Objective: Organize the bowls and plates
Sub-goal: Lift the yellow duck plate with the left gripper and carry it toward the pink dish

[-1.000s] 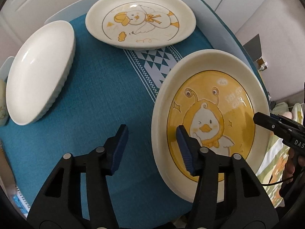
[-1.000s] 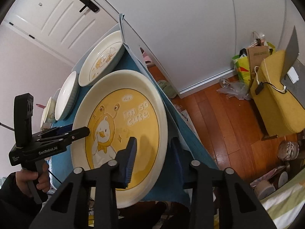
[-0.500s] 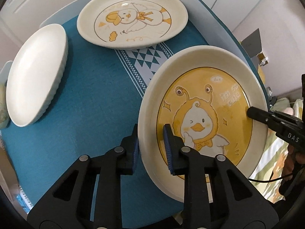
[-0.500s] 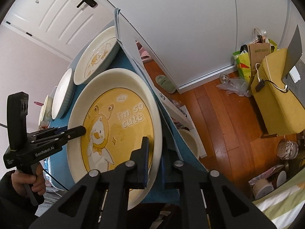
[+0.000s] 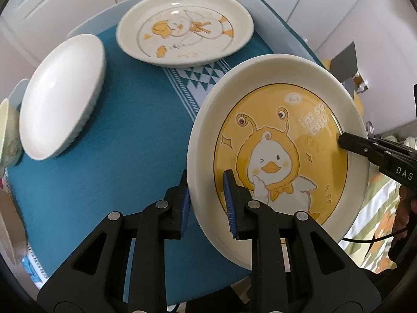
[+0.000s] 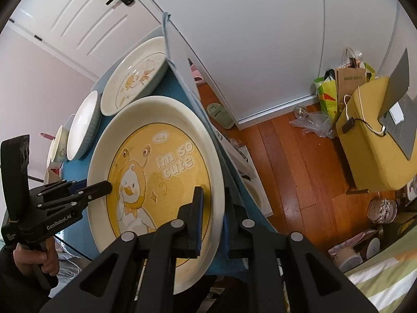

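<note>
Left wrist view has the yellow duck plate point(image 5: 281, 156) tilted up off the blue tablecloth point(image 5: 117, 143), my left gripper point(image 5: 207, 203) clamped on its near rim and my right gripper point(image 6: 211, 221) pinching the opposite edge. I'd lift both sides evenly and level, then carry it toward the white duck plate point(image 5: 185, 28), well clear of the plain white dish point(image 5: 62, 96).

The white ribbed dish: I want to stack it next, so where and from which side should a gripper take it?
Probably by its rim. The white ribbed dish is a shallow oval with a thin raised edge, resting flat on the blue cloth. Its near long side faces open cloth, so come in low from there, one finger over the lip and one under the fluted wall, as both grippers do on the yellow plate.
</note>
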Tool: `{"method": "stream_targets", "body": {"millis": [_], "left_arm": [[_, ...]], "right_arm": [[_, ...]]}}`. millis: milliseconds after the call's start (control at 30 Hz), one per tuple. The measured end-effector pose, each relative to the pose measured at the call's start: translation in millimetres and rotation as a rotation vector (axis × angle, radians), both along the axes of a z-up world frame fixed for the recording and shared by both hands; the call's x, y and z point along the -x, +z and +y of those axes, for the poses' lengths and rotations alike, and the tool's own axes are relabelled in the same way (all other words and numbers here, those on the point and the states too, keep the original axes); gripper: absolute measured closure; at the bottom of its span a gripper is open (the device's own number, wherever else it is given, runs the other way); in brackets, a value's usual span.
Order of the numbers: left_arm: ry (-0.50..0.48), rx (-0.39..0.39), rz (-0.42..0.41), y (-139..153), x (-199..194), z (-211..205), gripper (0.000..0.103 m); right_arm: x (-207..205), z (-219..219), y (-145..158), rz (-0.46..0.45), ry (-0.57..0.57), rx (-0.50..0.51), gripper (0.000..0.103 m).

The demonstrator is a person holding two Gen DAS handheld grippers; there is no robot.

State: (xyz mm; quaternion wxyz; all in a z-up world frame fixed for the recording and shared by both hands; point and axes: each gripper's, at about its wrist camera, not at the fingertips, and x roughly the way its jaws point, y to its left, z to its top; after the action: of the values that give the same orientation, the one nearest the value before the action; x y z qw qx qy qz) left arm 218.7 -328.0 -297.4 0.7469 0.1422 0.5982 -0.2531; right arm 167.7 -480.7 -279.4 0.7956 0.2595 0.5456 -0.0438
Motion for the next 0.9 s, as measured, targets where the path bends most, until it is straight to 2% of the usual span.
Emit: {"method": "stream_targets", "body": {"millis": [267,533,733,900], "left_arm": [[0.111,0.040,-0.054,31.7,4.0,48.6,0.082],[0.246,0.060,-0.101,54.9,3.8,141.6,0.082],[0.335,0.049,-0.094,53.3,14.0,212.4,0.082],[0.396,0.034,-0.059,37.7,15.2,268.1,0.082]], "right_arm": [[-17.0,31.5,30.0,-0.033,0.102,0.033,0.089],[-45.0,100.9,51.2,-0.077,0.245,0.042,0.089],[-59.9,166.4,47.8,-0.073,0.334,0.029,0.090],[-71.4,219.2,33.9,-0.044,0.404,0.017,0.090]]}}
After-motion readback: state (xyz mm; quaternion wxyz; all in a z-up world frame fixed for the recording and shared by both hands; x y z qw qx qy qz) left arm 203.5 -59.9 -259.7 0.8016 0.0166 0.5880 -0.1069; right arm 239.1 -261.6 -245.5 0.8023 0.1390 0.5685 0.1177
